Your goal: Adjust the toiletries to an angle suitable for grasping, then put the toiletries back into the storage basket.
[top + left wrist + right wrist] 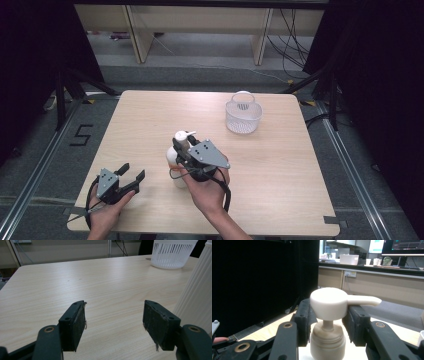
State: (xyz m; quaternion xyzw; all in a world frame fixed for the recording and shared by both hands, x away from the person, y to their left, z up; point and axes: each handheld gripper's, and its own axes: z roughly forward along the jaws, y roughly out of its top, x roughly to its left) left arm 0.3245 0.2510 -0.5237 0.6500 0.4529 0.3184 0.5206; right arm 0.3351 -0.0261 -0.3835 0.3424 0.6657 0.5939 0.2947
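A white pump bottle [173,161] stands upright near the middle of the wooden table [145,115]. My right gripper [183,148] is shut on the pump bottle's neck, one jaw on each side just under the pump head [329,302], whose spout points right in the right gripper view. My left gripper [133,172] rests near the table's front left corner, open, with nothing between its fingers [75,325]. In the left gripper view the bottle's ribbed white body [197,297] rises just right of the right jaw.
A white slotted basket [243,118] sits at the table's back right; it also appears as the basket [172,252] at the far edge. Black curtains flank the table. Wooden shelf legs [137,35] and cables stand on the floor behind.
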